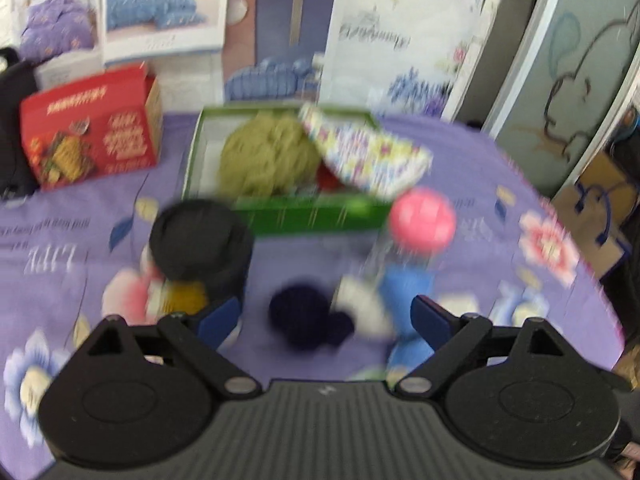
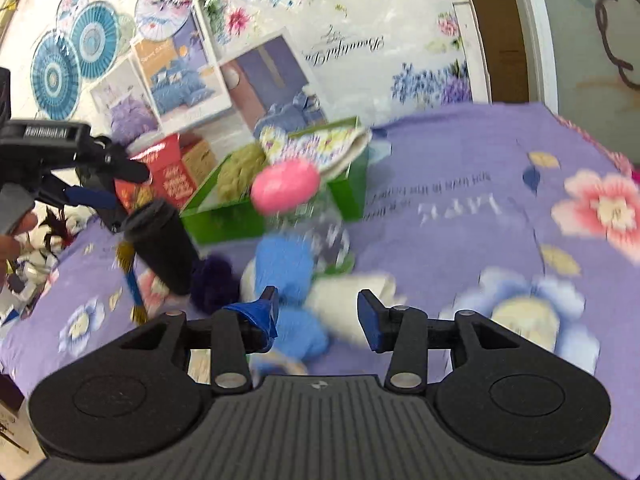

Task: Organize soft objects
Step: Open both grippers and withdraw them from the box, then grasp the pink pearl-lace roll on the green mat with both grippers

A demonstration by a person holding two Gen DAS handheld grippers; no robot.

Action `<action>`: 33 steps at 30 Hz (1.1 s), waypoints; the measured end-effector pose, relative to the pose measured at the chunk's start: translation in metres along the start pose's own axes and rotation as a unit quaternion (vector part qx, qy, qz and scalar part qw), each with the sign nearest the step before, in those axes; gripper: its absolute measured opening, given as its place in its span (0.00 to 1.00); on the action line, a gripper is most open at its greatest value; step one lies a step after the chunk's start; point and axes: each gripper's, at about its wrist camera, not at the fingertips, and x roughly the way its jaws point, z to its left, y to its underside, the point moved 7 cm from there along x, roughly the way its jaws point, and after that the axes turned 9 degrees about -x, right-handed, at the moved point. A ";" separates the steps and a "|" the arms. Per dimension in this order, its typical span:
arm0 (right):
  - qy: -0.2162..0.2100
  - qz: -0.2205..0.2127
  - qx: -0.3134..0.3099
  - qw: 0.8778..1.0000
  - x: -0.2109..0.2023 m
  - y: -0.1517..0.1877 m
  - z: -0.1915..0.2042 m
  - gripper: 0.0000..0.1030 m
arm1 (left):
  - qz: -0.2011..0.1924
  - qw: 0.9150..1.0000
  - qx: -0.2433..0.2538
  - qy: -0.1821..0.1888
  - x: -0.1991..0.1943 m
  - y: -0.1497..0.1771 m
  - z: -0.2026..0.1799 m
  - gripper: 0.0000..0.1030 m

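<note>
Left wrist view: left tongs (image 1: 326,318) spread, empty, above dark purple pompom (image 1: 298,312) at lower centre; green box (image 1: 280,168) with olive fluff sits mid-frame. Right wrist view: right tongs (image 2: 316,314) released, straddling blue plush (image 2: 286,268) at lower centre. Risk: black cup (image 2: 162,246) and pink-lidded jar (image 2: 286,186) close by, easily toppled; blur hampers aim.

Left gripper (image 1: 326,316): matte black plastic body, ribbed grey-black centre panel, two round disc housings either side, black linkage arms on silver pivot screws, triangular cut-outs, blue pads on jaws. Right gripper (image 2: 318,314): same build, blue tape wrinkled on one pad. Seen from right wrist view, left unit carries white "GenRobot.AI" lettering; bare skin of hand (image 2: 14,236) at grey handle.
</note>
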 end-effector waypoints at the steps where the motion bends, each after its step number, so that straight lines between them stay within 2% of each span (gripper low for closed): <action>1: 0.002 0.006 0.003 1.000 -0.001 0.011 0.005 0.27 | 0.004 1.000 0.004 -0.003 0.000 0.018 0.005 0.89; 5: -0.008 0.019 0.027 0.999 -0.004 0.042 0.024 0.27 | 0.022 1.000 -0.001 -0.007 0.003 0.079 0.029 0.89; 7: -0.016 0.029 0.018 0.999 -0.004 0.051 0.033 0.28 | 0.033 0.999 0.015 -0.005 0.005 0.104 0.037 0.89; 11: -0.030 0.034 -0.051 0.998 -0.004 0.048 0.048 0.28 | 0.043 0.996 0.072 0.003 0.005 0.127 0.040 0.89; 14: -0.057 0.049 -0.140 0.987 0.000 0.036 0.056 0.28 | 0.033 0.988 0.146 0.030 0.002 0.121 0.026 0.89; 17: -0.092 0.073 -0.229 0.966 0.004 0.023 0.062 0.29 | 0.033 0.965 0.252 0.066 0.003 0.116 0.008 0.89; 21: -0.134 0.117 -0.310 0.934 0.020 0.009 0.069 0.29 | 0.055 0.919 0.371 0.126 0.017 0.120 -0.012 0.89; 22: -0.140 0.126 -0.325 0.927 0.025 0.006 0.071 0.29 | 0.052 0.907 0.395 0.135 0.020 0.120 -0.016 0.89; 25: -0.152 0.135 -0.368 0.907 0.037 0.001 0.077 0.29 | 0.048 0.883 0.443 0.148 0.030 0.116 -0.025 0.89; 29: -0.182 0.159 -0.389 0.889 0.053 0.002 0.082 0.30 | 0.070 0.871 0.453 0.178 0.046 0.107 -0.030 0.89; 33: -0.202 0.183 -0.399 0.875 0.068 0.009 0.083 0.33 | 0.093 0.869 0.452 0.179 0.068 0.102 -0.028 0.89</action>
